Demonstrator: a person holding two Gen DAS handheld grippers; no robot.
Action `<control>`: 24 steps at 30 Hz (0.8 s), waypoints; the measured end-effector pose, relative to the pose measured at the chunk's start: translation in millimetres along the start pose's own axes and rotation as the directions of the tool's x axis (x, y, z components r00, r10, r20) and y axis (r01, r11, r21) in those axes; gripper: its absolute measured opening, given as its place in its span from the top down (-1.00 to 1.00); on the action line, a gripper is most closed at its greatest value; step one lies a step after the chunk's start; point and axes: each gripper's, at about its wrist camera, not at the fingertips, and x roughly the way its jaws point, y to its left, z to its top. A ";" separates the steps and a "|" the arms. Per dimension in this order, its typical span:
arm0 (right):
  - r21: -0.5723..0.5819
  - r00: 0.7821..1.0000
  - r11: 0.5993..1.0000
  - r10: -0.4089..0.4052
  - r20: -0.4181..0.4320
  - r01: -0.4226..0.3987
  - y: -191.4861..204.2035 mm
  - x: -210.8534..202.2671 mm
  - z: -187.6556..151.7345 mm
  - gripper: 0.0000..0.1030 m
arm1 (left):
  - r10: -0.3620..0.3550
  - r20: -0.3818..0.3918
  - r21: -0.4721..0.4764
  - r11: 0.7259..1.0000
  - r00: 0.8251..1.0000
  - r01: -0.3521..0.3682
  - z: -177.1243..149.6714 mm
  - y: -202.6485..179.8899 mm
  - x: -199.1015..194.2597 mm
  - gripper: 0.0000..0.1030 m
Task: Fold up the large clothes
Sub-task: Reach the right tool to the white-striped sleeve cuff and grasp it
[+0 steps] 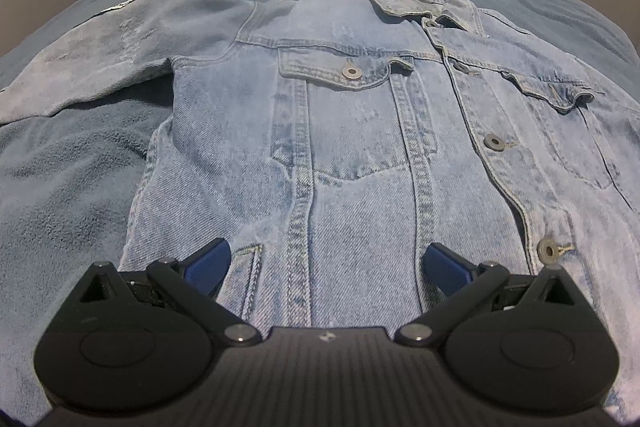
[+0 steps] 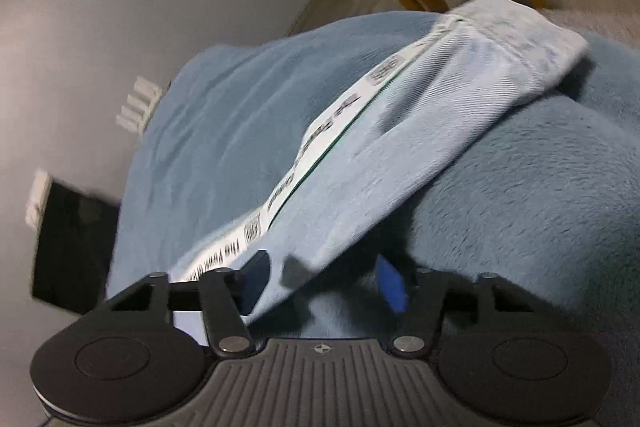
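1. Gaping wide, the left gripper [image 1: 326,263] points down over the jacket [image 1: 360,131] hem, holding nothing.
2. The right gripper [image 2: 326,283], rolled sideways, has its jaws half-open around the sleeve [image 2: 400,131]; grip unclear.
3. The jacket lies front-up on the blanket [image 1: 72,187].

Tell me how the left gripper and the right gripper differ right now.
The left gripper has its jaws spread wide over the flat front of the denim jacket, gripping nothing; the right gripper has narrower jaws with the jacket's sleeve running between them. The left view is sharp, the right blurred. Both have blue pads and point down at the blue blanket.
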 end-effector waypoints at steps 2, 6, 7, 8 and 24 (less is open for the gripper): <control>0.057 0.999 0.998 0.020 0.029 -0.022 -8.8 3.6 1.4 0.01 | 0.003 0.001 0.003 1.000 1.000 -0.003 -0.1 -0.5 0.1 -1.00; 0.077 0.995 0.996 0.049 0.086 -0.055 -16.4 10.9 5.2 0.16 | 0.001 0.000 0.001 1.000 1.000 -0.001 0.2 0.4 1.1 -1.00; 0.080 0.992 0.995 0.058 0.109 -0.067 -17.3 11.6 6.7 0.20 | 0.000 0.000 0.000 1.000 1.000 0.000 0.5 0.8 1.5 -1.00; 0.085 0.989 0.993 0.069 0.129 -0.080 -19.7 12.0 9.9 0.27 | 0.000 0.000 0.000 1.000 1.000 0.000 0.0 0.8 1.3 -1.00; -0.124 0.924 0.992 0.032 0.382 0.017 -15.7 12.5 39.6 0.64 | -0.019 0.094 -0.106 0.994 0.995 0.029 18.6 18.8 -6.6 -1.00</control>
